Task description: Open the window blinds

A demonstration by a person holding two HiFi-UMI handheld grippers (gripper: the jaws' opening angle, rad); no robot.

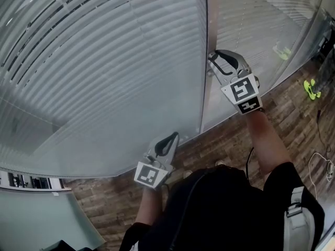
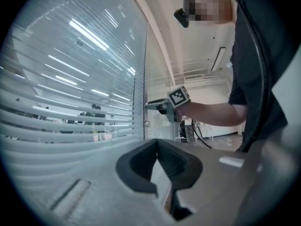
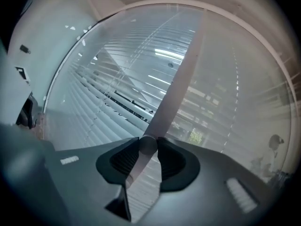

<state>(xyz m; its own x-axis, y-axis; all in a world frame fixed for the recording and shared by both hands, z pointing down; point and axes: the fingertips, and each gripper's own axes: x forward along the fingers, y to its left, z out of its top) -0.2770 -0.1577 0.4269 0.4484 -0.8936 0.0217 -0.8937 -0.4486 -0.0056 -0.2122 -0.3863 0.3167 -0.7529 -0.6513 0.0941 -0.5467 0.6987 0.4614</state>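
Note:
Slatted window blinds (image 1: 104,77) hang behind a glass wall, split by a grey upright frame (image 1: 205,61). My right gripper (image 1: 213,56) reaches level to that frame. In the right gripper view its jaws (image 3: 147,148) are shut on a small round knob (image 3: 148,143) that sticks out of the upright (image 3: 181,88). The left gripper view shows the same gripper (image 2: 155,105) against the frame. My left gripper (image 1: 174,136) is held lower, near the foot of the glass, touching nothing. Its jaws (image 2: 157,147) meet at the tips with nothing between them.
A second small knob (image 2: 147,124) sits on the frame below the right gripper. The floor is dark wood planks (image 1: 230,145). Bright green objects (image 1: 311,89) lie to the right, and a white cable (image 1: 320,163) lies near my right side.

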